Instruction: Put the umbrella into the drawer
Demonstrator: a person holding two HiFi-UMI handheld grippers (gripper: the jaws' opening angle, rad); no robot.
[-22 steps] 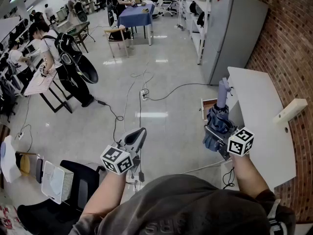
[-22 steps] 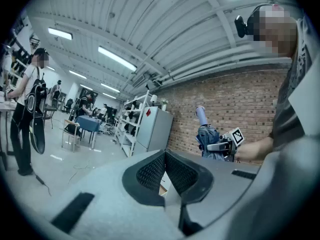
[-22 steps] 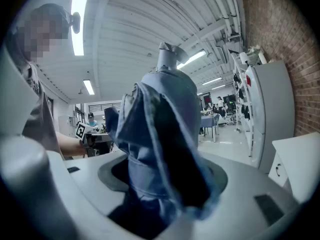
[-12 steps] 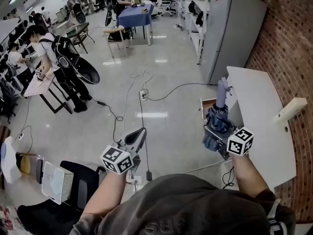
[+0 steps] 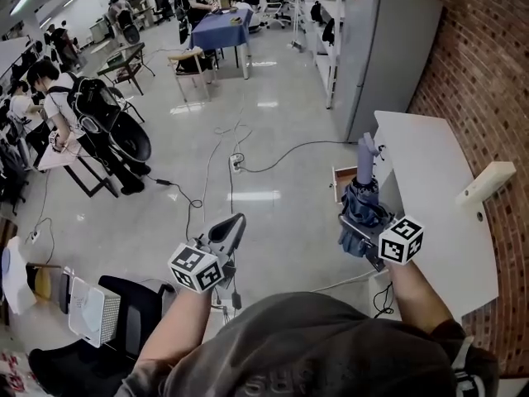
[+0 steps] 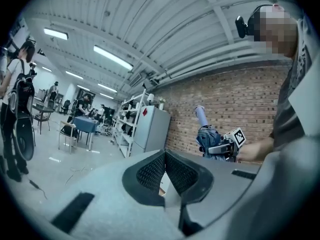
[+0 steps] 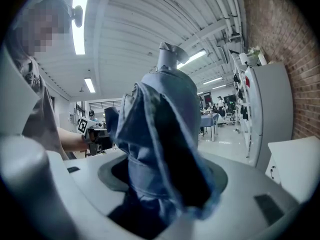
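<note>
The person's two bare forearms reach forward from the 6 o'clock edge of the head view, each hand carrying a gripper topped with a marker cube. The left gripper (image 5: 235, 222) sits at about 7 o'clock from the picture's centre and points towards 1 o'clock over the floor; its own view shows the two black ribbed pads (image 6: 150, 170) meeting at their tips with nothing between them. The right gripper (image 5: 361, 231) sits at about 4 o'clock and points towards 12 o'clock, and its jaws are clamped around the bunched blue cloth of the folded umbrella (image 5: 362, 198). The umbrella's pale cylindrical end points away from the person. The umbrella is held in the air just off the left edge of the white table (image 5: 430, 180), and the open drawer (image 5: 339, 180) shows just at 11 o'clock of the cloth; the umbrella is not inside it. The floor (image 5: 273, 139) is glossy grey with cables running across it. A brick wall (image 5: 488, 73) fills the 2 o'clock side, a tall grey cabinet (image 5: 388, 48) stands at 1 o'clock, and a blue-covered table (image 5: 219, 27) at 12 o'clock. Several people stand at 10 o'clock. In count: two grippers, two marker cubes, one umbrella, one open drawer, one white table and one pale block (image 5: 488, 184) lying on it.
</note>
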